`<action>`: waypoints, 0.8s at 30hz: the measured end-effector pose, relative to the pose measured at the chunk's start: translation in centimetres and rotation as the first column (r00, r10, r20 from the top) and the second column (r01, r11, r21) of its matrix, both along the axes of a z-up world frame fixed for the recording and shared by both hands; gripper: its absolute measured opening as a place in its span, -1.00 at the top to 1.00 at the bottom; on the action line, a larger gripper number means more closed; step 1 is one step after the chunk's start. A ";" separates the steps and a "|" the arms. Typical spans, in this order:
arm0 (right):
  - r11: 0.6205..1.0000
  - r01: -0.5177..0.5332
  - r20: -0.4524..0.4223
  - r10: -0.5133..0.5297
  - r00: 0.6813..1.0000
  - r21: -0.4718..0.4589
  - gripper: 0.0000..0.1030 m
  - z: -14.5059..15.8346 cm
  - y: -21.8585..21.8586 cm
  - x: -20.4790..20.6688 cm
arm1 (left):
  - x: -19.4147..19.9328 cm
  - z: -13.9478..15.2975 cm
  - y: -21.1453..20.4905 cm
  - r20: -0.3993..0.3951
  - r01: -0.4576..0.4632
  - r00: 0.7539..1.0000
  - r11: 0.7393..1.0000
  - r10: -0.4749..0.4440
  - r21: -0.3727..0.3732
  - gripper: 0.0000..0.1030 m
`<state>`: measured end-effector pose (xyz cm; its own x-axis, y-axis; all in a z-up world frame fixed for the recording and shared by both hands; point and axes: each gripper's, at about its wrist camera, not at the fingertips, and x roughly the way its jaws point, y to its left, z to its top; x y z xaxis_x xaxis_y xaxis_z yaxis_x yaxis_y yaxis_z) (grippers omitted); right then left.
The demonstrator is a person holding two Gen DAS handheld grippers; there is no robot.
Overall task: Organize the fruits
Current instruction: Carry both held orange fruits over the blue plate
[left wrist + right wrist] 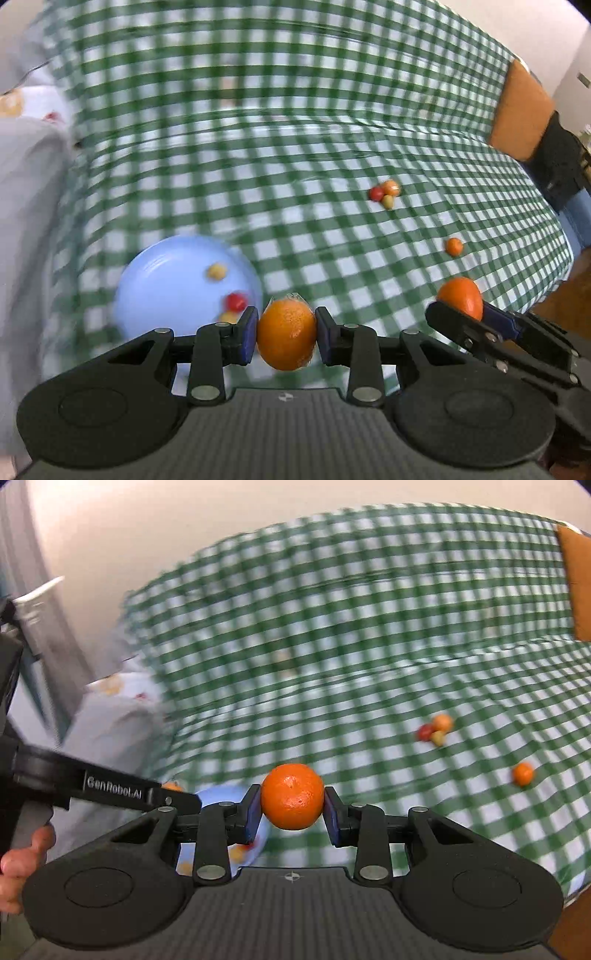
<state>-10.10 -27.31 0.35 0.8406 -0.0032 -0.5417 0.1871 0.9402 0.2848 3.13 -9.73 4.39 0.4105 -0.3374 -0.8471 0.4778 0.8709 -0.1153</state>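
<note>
Oranges are gripped in both grippers, lifted clear of the green checked cloth [332, 155]: one orange [286, 334] is clamped between the pads of the left gripper [286, 332], and a second orange [292, 796] is squeezed in the right gripper [292, 805]. Just beside the left gripper a blue plate [166, 280] is seen, with small red and yellow fruits lying in it. Farther out on the cloth a cluster of three small fruits [385, 192] is spotted, and a lone small orange fruit [454, 246] apart from it
</note>
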 end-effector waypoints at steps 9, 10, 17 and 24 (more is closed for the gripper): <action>0.996 -0.075 0.022 0.076 0.997 -0.050 0.30 1.6 5.3 -2.7 | -3.8 2.7 7.3 0.040 -0.129 0.991 0.990 0.131 -0.064 0.29; 0.995 -0.085 0.020 0.086 0.996 -0.051 0.30 1.7 5.7 -2.5 | -3.7 2.6 7.8 0.033 -0.147 0.988 0.987 0.149 -0.069 0.29; 0.993 -0.106 -0.015 0.106 0.994 -0.047 0.30 0.9 7.6 -2.1 | -2.0 1.8 9.9 0.038 -0.170 0.984 0.984 0.172 -0.055 0.29; 0.993 -0.109 -0.061 0.106 0.992 -0.041 0.30 -0.3 8.0 0.0 | -0.1 0.1 10.7 0.016 -0.193 0.981 0.980 0.194 -0.044 0.29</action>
<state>-10.07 -19.29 0.08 0.8041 0.0604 -0.5915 0.0992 0.9672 0.2337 3.00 1.01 4.45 0.4887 -0.2850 -0.8246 0.3031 0.9417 -0.1459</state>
